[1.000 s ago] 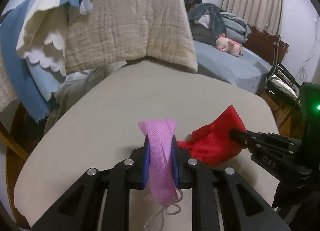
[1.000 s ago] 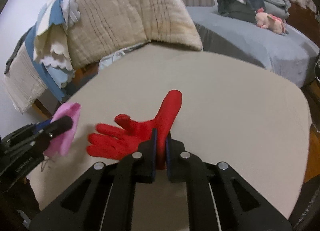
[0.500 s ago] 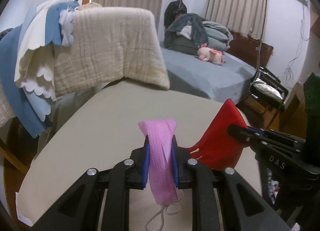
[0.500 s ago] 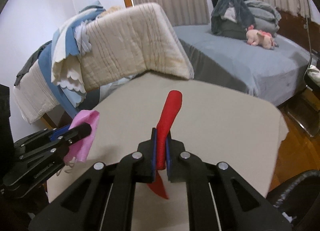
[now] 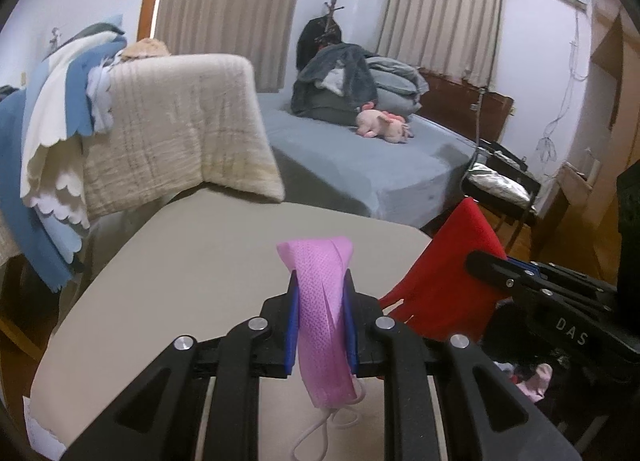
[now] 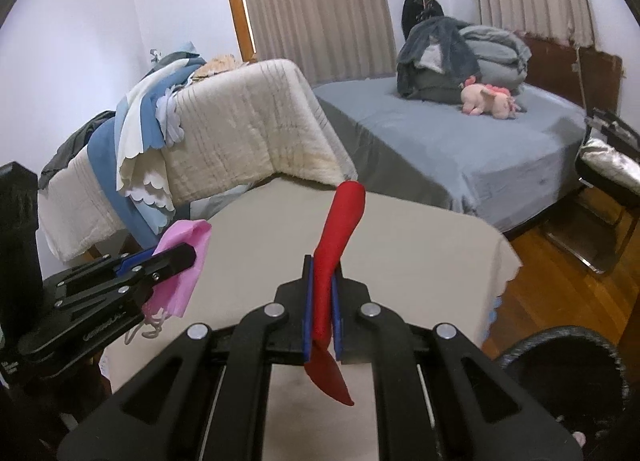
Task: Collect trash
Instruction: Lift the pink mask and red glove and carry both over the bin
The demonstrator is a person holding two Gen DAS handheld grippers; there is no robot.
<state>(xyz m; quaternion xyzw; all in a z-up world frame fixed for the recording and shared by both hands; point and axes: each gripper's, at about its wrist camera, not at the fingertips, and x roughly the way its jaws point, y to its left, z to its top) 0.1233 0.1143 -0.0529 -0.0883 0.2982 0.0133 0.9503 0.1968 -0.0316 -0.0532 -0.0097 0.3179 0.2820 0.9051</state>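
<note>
Beige table [image 5: 192, 261], fingers [image 5: 347, 313] clamping pink mask [image 5: 320, 301]

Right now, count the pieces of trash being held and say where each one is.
2. The pink face mask is clamped in the left tool, and the red glove in the right tool, both lifted above the beige table. Others may be hidden.
</note>
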